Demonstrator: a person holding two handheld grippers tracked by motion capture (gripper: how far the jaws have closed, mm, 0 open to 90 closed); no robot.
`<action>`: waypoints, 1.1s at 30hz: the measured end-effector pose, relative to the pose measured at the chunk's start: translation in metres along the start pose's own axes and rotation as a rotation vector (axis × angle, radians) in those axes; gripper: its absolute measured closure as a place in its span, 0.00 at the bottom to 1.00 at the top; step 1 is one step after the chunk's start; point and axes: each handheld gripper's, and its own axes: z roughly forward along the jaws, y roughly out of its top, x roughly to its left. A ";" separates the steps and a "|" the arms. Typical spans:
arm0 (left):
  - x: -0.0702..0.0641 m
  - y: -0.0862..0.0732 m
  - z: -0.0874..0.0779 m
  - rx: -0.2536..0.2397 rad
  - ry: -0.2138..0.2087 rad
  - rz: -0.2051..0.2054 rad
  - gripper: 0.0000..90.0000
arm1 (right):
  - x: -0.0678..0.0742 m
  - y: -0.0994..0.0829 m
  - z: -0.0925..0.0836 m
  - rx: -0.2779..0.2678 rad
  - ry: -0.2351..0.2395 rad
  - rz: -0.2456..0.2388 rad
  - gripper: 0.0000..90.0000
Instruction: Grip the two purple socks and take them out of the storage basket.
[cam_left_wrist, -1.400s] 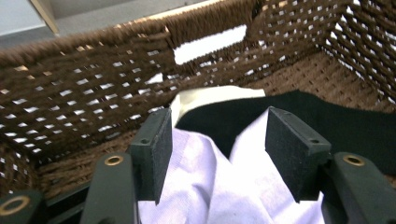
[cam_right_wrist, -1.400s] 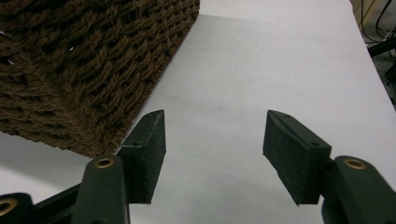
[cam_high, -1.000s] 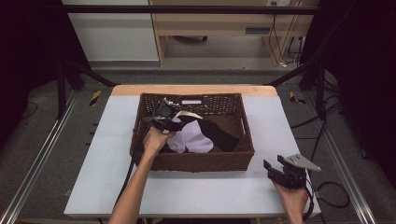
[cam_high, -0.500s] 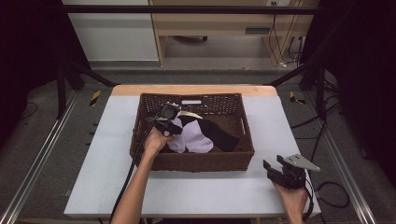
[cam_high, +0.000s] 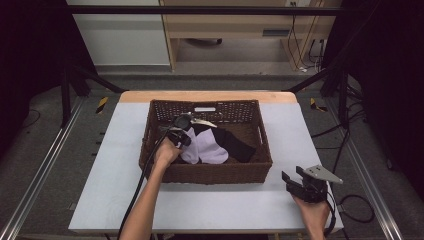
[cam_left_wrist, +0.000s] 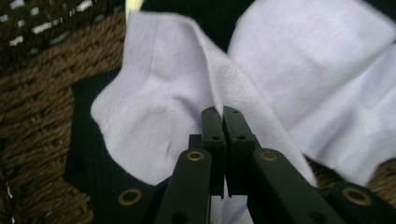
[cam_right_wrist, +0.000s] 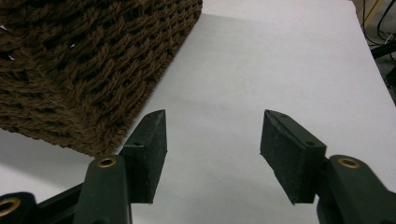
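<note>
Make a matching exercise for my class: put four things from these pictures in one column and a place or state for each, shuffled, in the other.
1. left gripper
2. right gripper
3. brown woven wicker basket
4. black sock

a. stands on the white table
b. open, over bare tabletop
c. shut on the pale lilac sock
d. lies inside the basket

Pairs: 1-c, 2-b, 3-a, 4-d

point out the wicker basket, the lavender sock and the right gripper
wicker basket (cam_high: 215, 173), high view, on its near wall.
lavender sock (cam_left_wrist: 154, 126), left gripper view, on the flat cloth left of the pinched fold.
right gripper (cam_right_wrist: 212, 156), right gripper view, midway between its open jaw tips.
</note>
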 end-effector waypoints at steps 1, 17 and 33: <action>0.000 -0.001 -0.004 -0.040 -0.007 0.002 0.97 | 0.000 0.000 -0.001 0.002 -0.002 0.002 0.46; -0.002 -0.013 -0.041 -0.429 0.013 0.023 0.98 | -0.004 -0.001 -0.002 -0.005 -0.006 0.014 0.46; 0.006 -0.021 -0.079 -0.705 0.027 -0.072 0.98 | -0.005 -0.001 -0.003 -0.007 -0.002 0.019 0.47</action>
